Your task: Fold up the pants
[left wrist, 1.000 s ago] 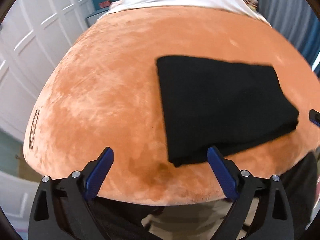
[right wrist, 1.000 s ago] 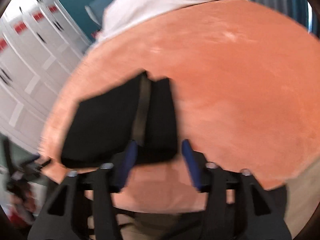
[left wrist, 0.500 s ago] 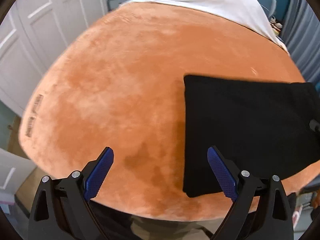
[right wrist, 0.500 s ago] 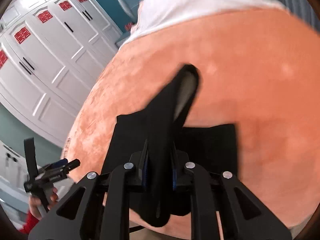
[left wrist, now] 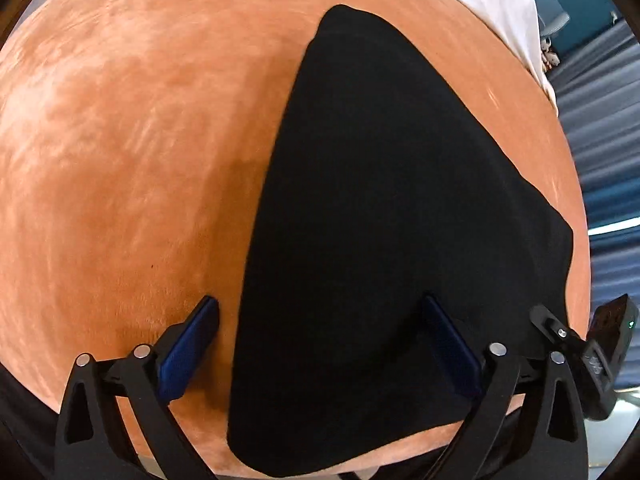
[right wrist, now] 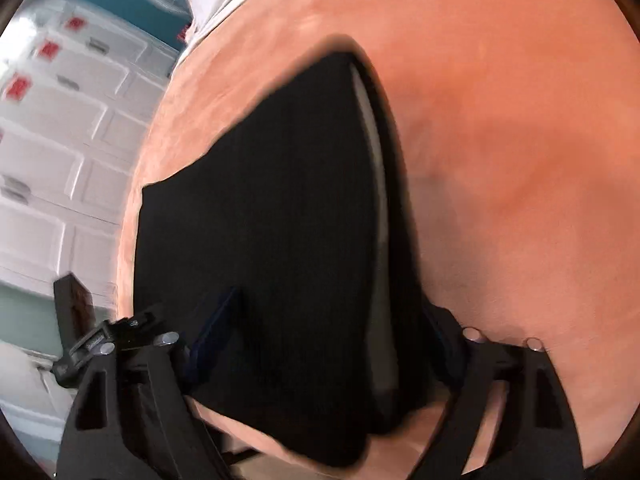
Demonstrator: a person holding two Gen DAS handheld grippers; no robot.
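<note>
pants point(left wrist: 380, 220) are soft and floppy, so my left tongs point(left wrist: 320, 344), closing, straddle the near edge while right tongs point(right wrist: 324, 344) open off it

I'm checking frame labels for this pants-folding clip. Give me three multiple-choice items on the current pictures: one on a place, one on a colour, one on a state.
1. Where do the pants lie?
A. on the orange blanket
B. on a wooden floor
C. in a basket

2. What colour are the gripper pads?
A. red
B. blue
C. yellow

3. How are the pants?
A. hanging from a hook
B. spread out at full length
C. folded into a compact stack

Answers: 1 A, orange plush surrounds the black cloth in both views. 2 B, the left gripper and the right gripper both show blue pads. 3 C, layered edges show along the stack's right side in the right wrist view.
</note>
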